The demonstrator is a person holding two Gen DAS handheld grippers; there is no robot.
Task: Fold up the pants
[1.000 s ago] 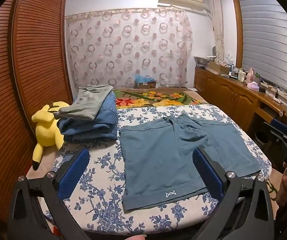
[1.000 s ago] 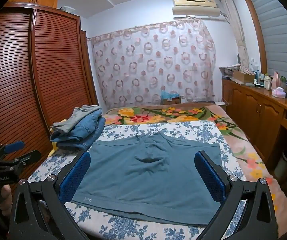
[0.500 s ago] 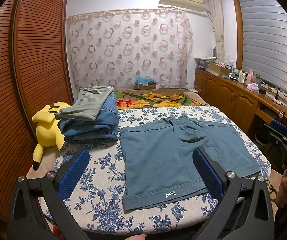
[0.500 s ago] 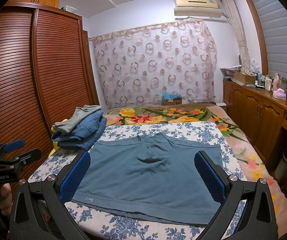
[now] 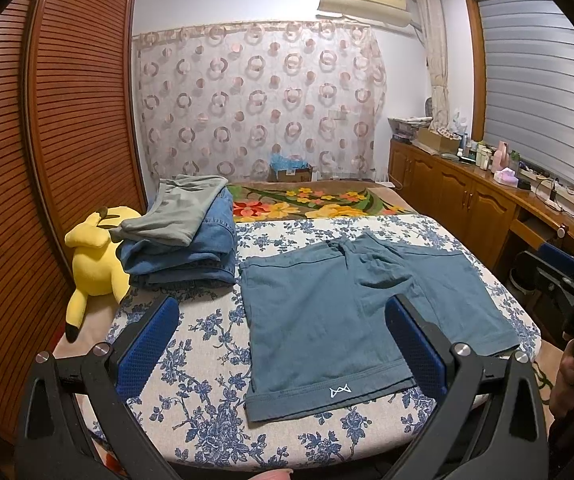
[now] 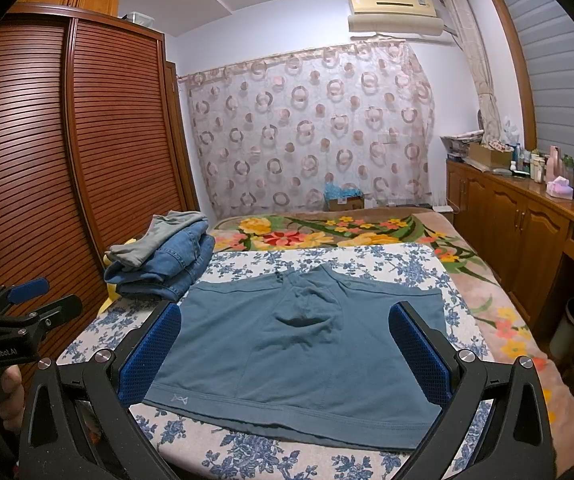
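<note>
My left hand-held gripper (image 5: 283,344) and my right hand-held gripper (image 6: 287,350) are both spread wide and pinch nothing. Each hangs above the near end of the bed (image 5: 207,364), well clear of the cloth. Over the last second almost nothing has changed: both views have drifted very slightly and the jaws have kept their full spread. I take that to mean the fold has not begun and I am still lining up for the first grasp.

The teal shorts (image 5: 351,320) lie flat on the blue-flowered cover, hems toward me and waistband away, with a small white logo at the near left hem. The left leg lies smooth. The cloth around the crotch is rumpled, with a soft dent in the middle. A stack of folded clothes (image 5: 183,240), grey on denim, sits just beside the shorts' far left corner, and a yellow plush toy (image 5: 95,256) lies against the wardrobe.

Some things I cannot settle. My own blue pads cover parts of both hems in each view, so I cannot see whether the corners lie flat. In the left view the right leg's hem nears the bed's edge; whether it hangs over I cannot tell. The underside of the shorts is hidden. I judge a corner grasp at the hems the likely next move.
</note>
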